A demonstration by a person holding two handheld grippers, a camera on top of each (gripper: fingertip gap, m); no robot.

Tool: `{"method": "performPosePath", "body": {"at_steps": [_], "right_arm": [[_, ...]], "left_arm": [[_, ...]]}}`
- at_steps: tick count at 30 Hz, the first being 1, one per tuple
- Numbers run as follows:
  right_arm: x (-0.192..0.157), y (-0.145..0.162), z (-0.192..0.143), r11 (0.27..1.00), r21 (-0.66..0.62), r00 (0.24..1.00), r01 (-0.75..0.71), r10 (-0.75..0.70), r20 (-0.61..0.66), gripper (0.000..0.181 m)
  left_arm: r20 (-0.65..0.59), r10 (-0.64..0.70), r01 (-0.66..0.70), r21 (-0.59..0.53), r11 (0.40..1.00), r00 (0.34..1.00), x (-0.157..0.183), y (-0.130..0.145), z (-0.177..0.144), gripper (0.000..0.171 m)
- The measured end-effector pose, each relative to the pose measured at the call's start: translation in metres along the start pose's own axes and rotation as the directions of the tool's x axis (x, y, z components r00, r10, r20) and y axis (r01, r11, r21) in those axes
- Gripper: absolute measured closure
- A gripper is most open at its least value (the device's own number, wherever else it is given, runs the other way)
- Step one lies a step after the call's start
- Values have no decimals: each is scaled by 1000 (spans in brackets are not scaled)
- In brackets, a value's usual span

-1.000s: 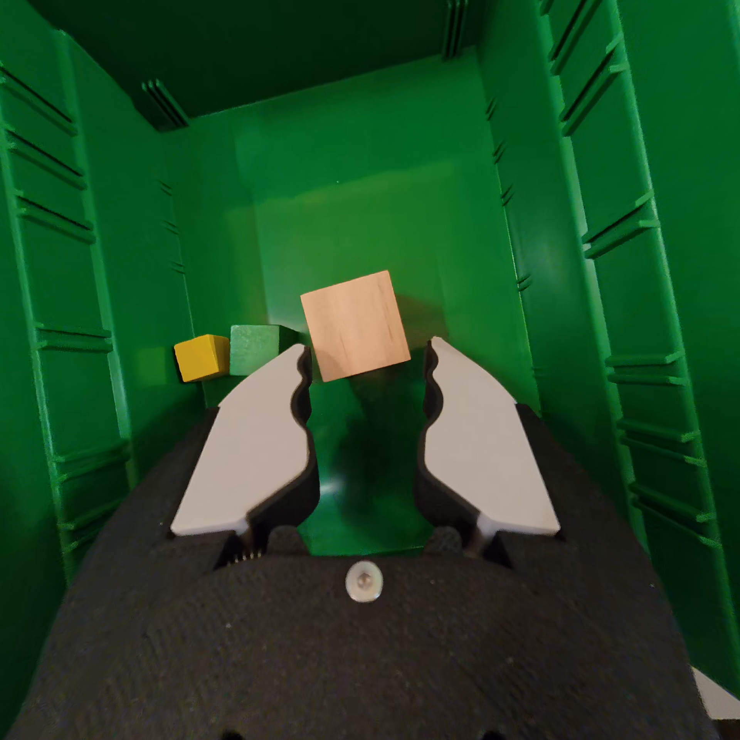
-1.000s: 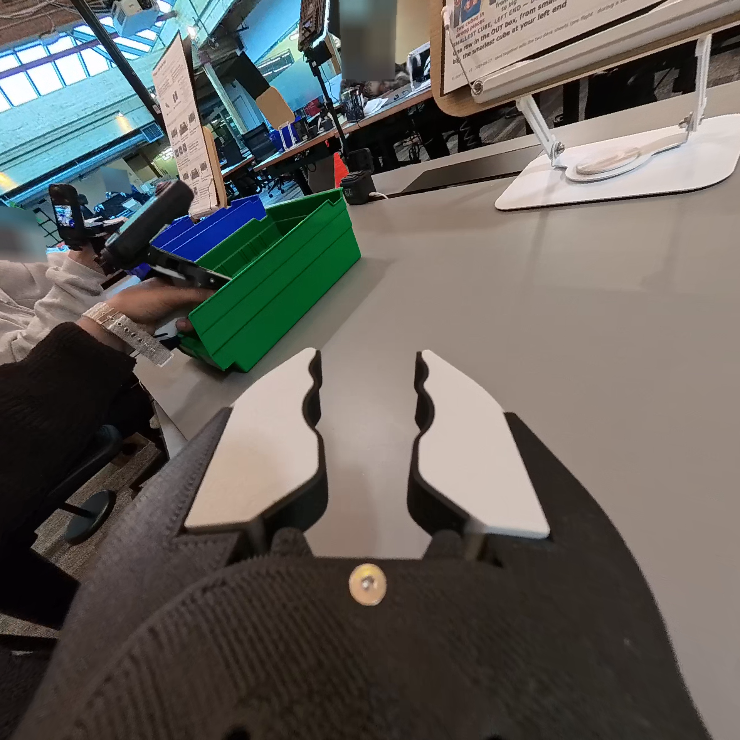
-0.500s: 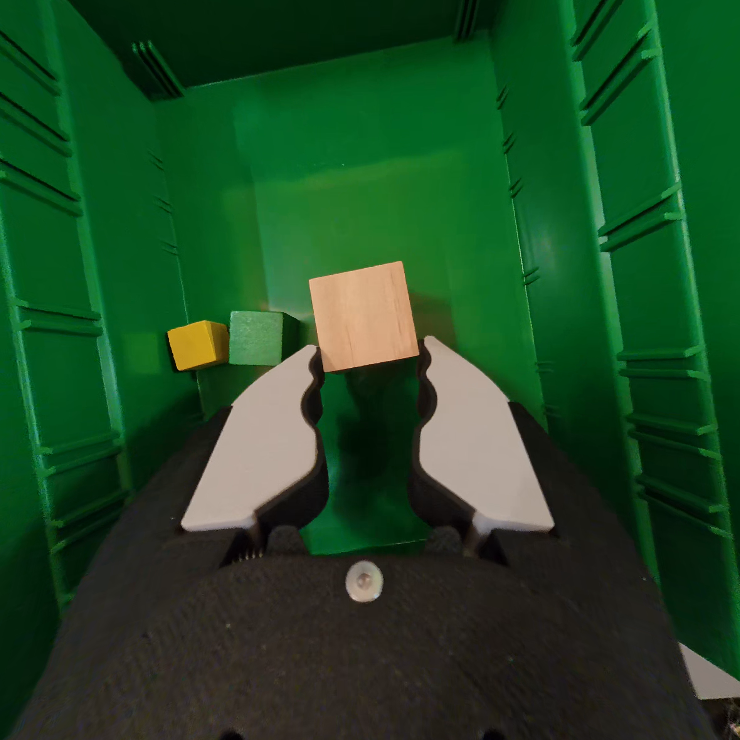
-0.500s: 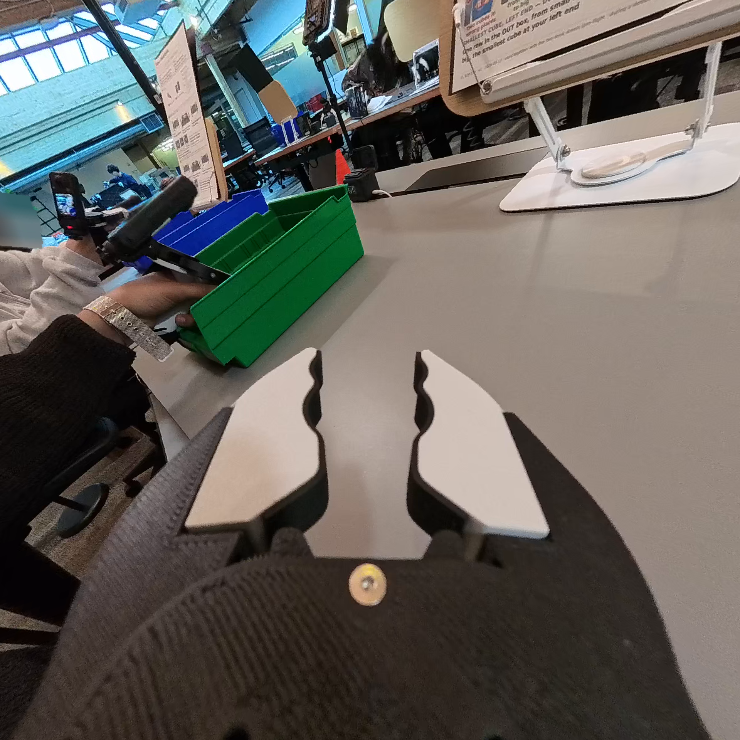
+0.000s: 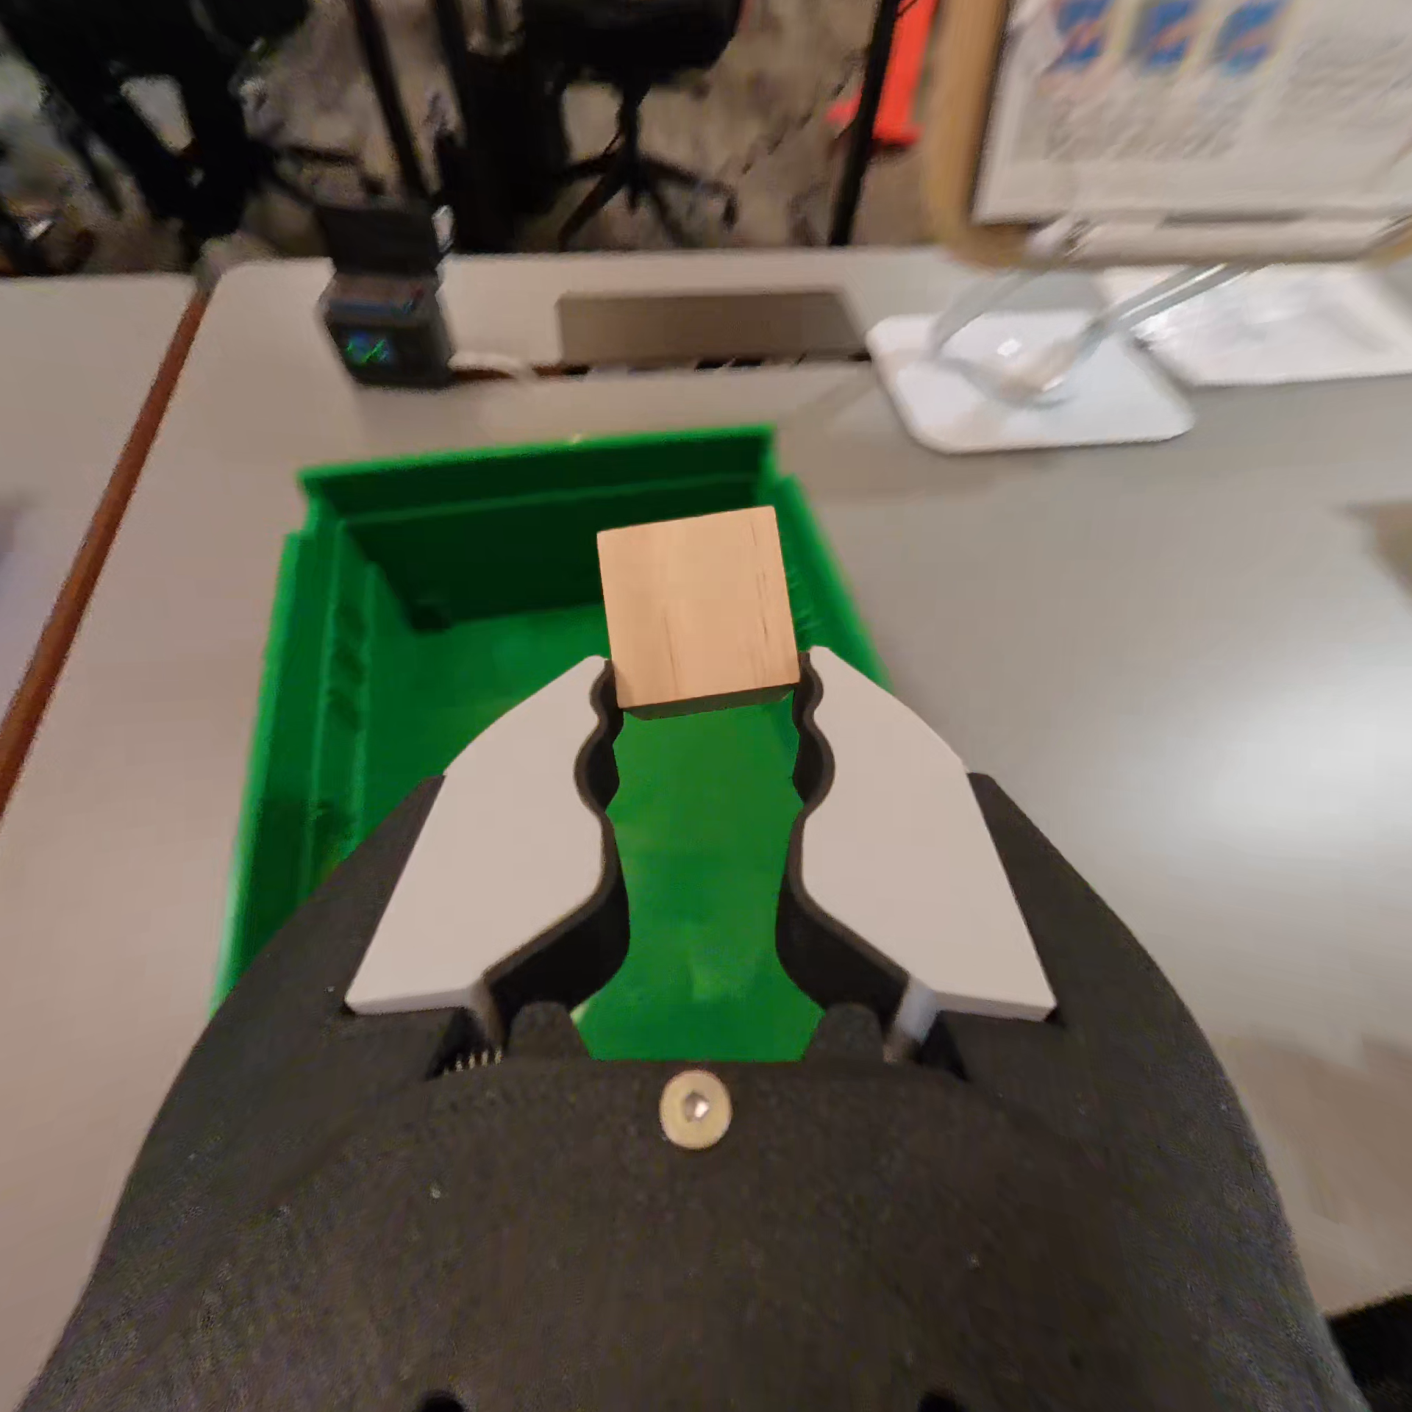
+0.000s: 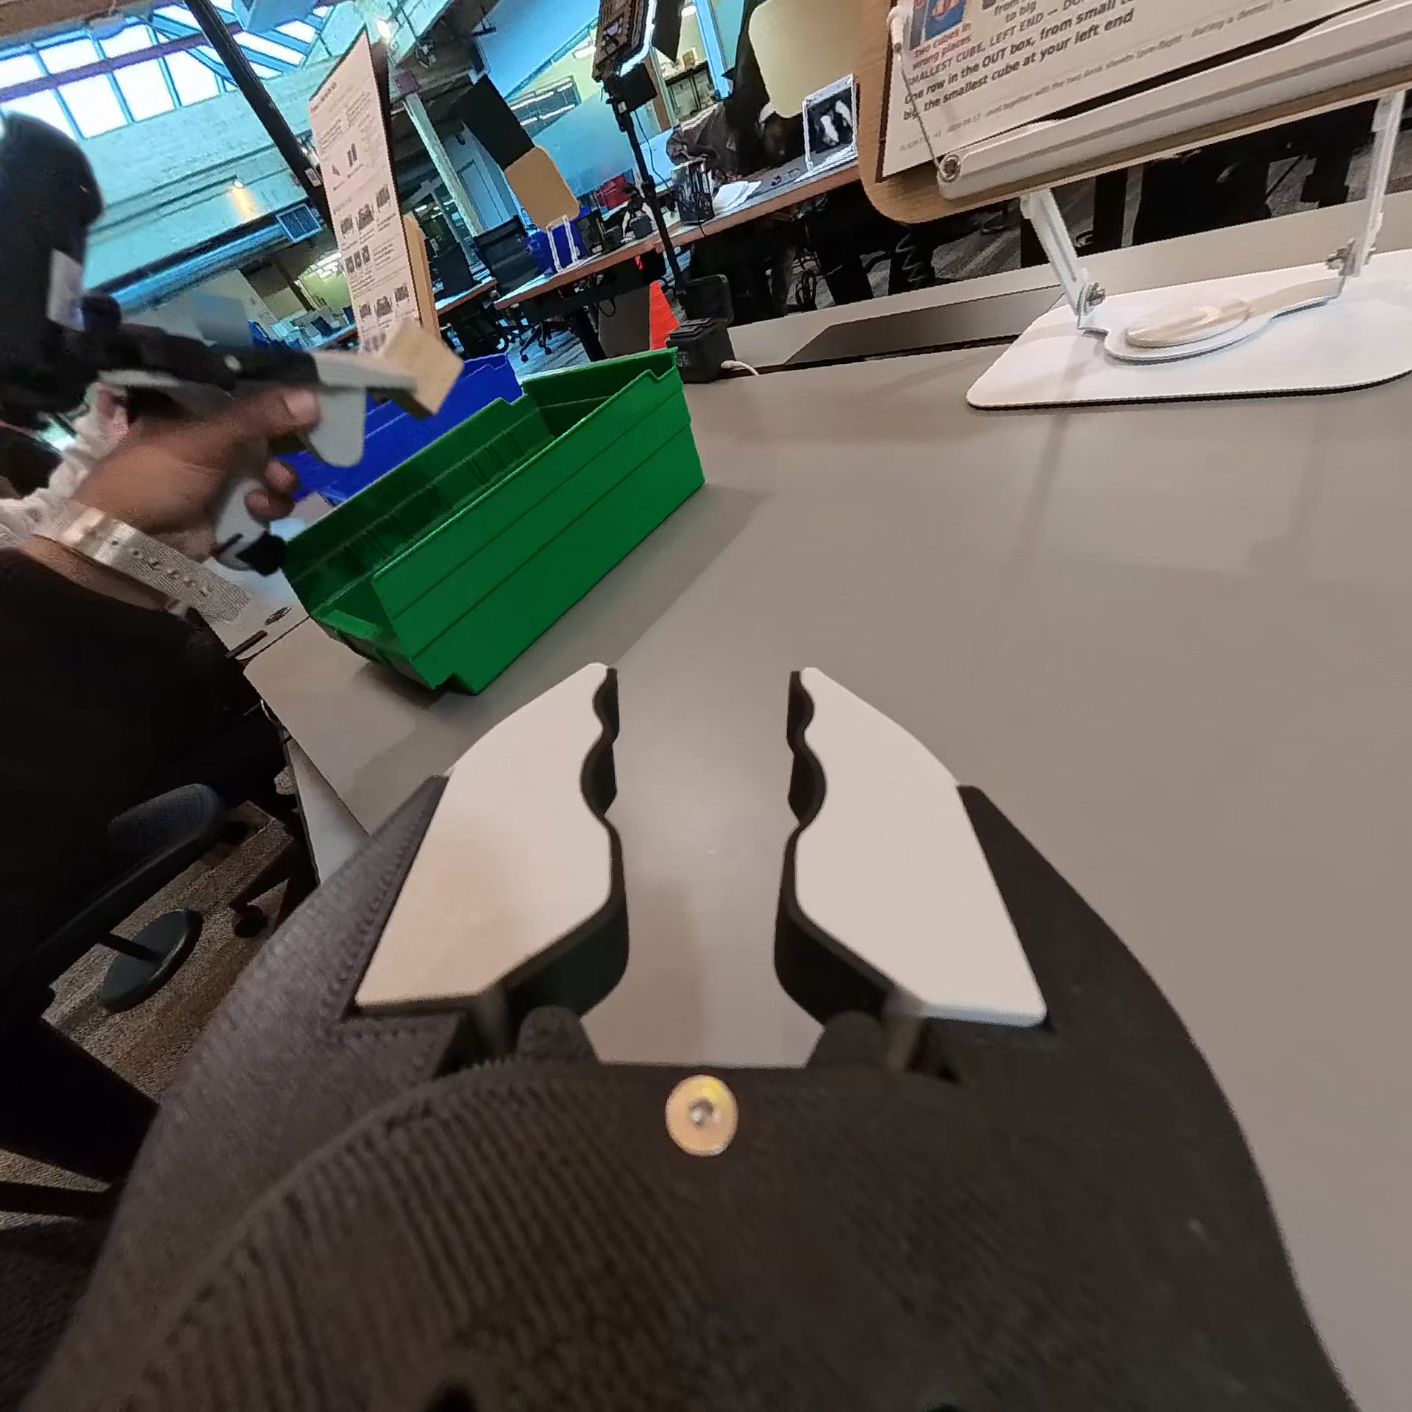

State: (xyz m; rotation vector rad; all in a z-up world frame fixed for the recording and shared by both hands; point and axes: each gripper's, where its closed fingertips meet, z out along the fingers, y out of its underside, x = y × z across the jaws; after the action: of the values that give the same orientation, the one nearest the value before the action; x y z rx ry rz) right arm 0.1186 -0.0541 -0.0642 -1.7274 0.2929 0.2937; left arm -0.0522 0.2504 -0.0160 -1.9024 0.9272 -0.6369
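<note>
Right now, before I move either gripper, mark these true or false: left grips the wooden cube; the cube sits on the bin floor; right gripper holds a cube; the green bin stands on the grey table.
1. The left gripper grips the wooden cube. True.
2. The cube rests on the green bin floor. False: it is held in the air above the bin.
3. The right gripper holds a cube. False: it is open and empty.
4. The bin stands on the grey table. True.
</note>
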Motion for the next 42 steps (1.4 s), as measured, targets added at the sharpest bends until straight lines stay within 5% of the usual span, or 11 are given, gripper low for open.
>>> {"method": "performPosePath", "body": {"at_steps": [6,9,12,15,19,22,32,42], "right_arm": [[-7,-4,-1,1000,20,999,10,-10,40,138],[-22,-13,-5,997,75,987,-34,22,157,134],[-33,-37,-22,970,198,948,-143,76,310,123],[-24,-55,-38,922,272,906,-275,154,393,121],[-8,-55,-38,862,226,828,-453,313,465,111],[-12,-49,-32,847,155,777,-509,374,506,106],[-33,-33,-21,901,65,785,-428,336,521,111],[-42,-30,-20,879,18,727,-477,383,570,113]], "left_arm": [[-463,40,39,160,986,885,138,-41,-36,126],[-707,78,134,239,962,702,216,-41,-60,127],[-864,22,274,184,944,504,277,-18,-74,127],[-913,-50,302,82,950,404,304,15,-65,127],[-966,-154,406,-57,912,209,304,23,-65,127],[-972,-145,407,-59,912,183,301,26,-64,127],[-978,-181,338,-136,931,105,323,51,-64,127],[-978,-176,316,-132,940,115,330,58,-63,127]]}}
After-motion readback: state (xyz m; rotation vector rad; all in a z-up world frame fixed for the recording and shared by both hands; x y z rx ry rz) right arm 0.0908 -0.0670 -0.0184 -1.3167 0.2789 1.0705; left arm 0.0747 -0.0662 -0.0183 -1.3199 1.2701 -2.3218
